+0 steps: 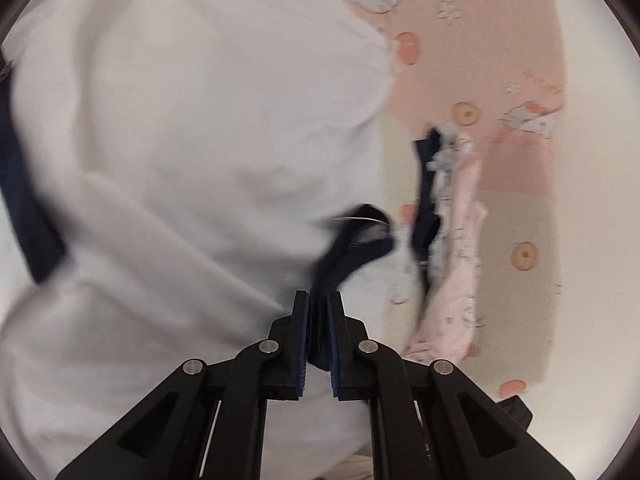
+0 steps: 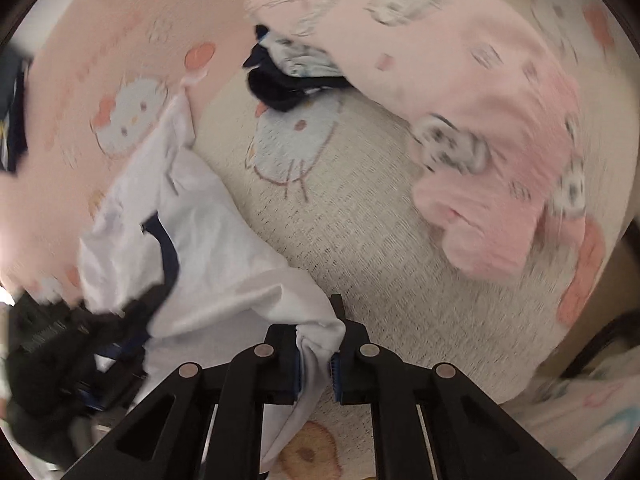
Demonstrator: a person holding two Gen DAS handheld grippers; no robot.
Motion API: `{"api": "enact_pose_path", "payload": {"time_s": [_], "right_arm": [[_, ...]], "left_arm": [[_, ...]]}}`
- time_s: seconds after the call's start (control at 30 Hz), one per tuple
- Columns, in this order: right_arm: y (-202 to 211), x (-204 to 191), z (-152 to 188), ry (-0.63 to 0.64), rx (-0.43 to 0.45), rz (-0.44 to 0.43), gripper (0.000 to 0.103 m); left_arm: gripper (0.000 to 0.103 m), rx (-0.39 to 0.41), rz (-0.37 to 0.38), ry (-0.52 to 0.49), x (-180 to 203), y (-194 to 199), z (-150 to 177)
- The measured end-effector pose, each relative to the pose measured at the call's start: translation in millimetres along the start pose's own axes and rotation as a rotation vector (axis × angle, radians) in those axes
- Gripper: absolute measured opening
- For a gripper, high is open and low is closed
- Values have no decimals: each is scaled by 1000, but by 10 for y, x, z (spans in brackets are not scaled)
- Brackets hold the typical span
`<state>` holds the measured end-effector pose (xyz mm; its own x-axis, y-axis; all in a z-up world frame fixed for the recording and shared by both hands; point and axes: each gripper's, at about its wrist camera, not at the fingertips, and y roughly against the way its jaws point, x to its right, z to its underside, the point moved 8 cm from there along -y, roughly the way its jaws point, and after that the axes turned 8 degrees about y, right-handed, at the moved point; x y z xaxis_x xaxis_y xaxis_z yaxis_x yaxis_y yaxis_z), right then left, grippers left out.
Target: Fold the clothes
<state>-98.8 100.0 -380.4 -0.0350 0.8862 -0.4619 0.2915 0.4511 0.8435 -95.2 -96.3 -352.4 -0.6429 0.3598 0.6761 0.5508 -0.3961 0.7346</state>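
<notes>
A white shirt (image 1: 180, 140) with navy trim (image 1: 352, 248) fills most of the left wrist view, lifted and blurred. My left gripper (image 1: 319, 300) is shut on a fold of that navy trim. In the right wrist view the same white shirt (image 2: 208, 232) drapes from the lower left towards my right gripper (image 2: 316, 320), which is shut on a bunched white edge of it. A navy band (image 2: 166, 252) crosses the cloth. A dark blurred shape (image 2: 52, 344) at the lower left holds the shirt's other end; it looks like the other gripper.
A pink and cream bedspread (image 2: 340, 220) with cartoon cat prints lies underneath. A pink printed garment (image 2: 480, 100) and a dark navy piece (image 2: 280, 84) are heaped at the top right; the same pile (image 1: 448, 240) shows right of the shirt. Another dark item (image 2: 12, 112) sits at the left edge.
</notes>
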Motion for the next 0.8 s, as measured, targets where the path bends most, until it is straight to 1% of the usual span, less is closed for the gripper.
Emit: {"api": "enact_pose_path", "payload": {"time_s": [0.07,0.13,0.17,0.2,0.23,0.27,0.3,0.33,0.37,0.4,0.43,0.5,0.53,0.57,0.63,0.7,0.77,0.8], "right_arm": [[1,78,5,-73,-6,-82,9],[20,147,44,-156,-27,-173,12],[38,176,62,-191,-35,-203,18],[74,198,67,-212,-33,-221,29],[118,216,67,-226,-26,-234,34],[176,226,75,-245,-16,-255,44],[239,232,85,-268,-4,-280,48],[303,238,95,-290,7,-306,49],[368,245,105,-312,19,-331,49],[417,257,122,-339,29,-358,49],[468,286,175,-372,42,-393,49],[533,313,213,-457,76,-493,49],[508,254,193,-490,93,-534,49],[461,168,160,-518,110,-571,49],[435,124,152,-565,115,-628,49],[382,94,163,-597,97,-648,52],[257,68,150,-636,81,-641,58],[216,74,147,-655,83,-634,59]], "left_arm": [[7,-18,8,29,-30,-68,-20],[7,-33,50,50,-69,0,6],[7,-35,52,47,-53,15,8],[7,-31,40,38,-24,23,0],[7,-18,29,21,0,67,-1],[10,-8,27,12,42,85,-3],[12,2,26,4,84,102,-4],[26,7,27,3,118,126,6],[54,8,31,3,142,144,20],[72,7,36,4,170,152,35],[91,7,62,6,207,178,64],[91,10,85,16,224,234,104],[91,2,95,23,237,230,128],[91,-14,109,35,239,219,152],[91,-49,144,75,235,187,208],[91,-75,183,135,220,145,261],[91,-73,205,181,189,126,286],[91,-72,212,202,169,120,297]]}}
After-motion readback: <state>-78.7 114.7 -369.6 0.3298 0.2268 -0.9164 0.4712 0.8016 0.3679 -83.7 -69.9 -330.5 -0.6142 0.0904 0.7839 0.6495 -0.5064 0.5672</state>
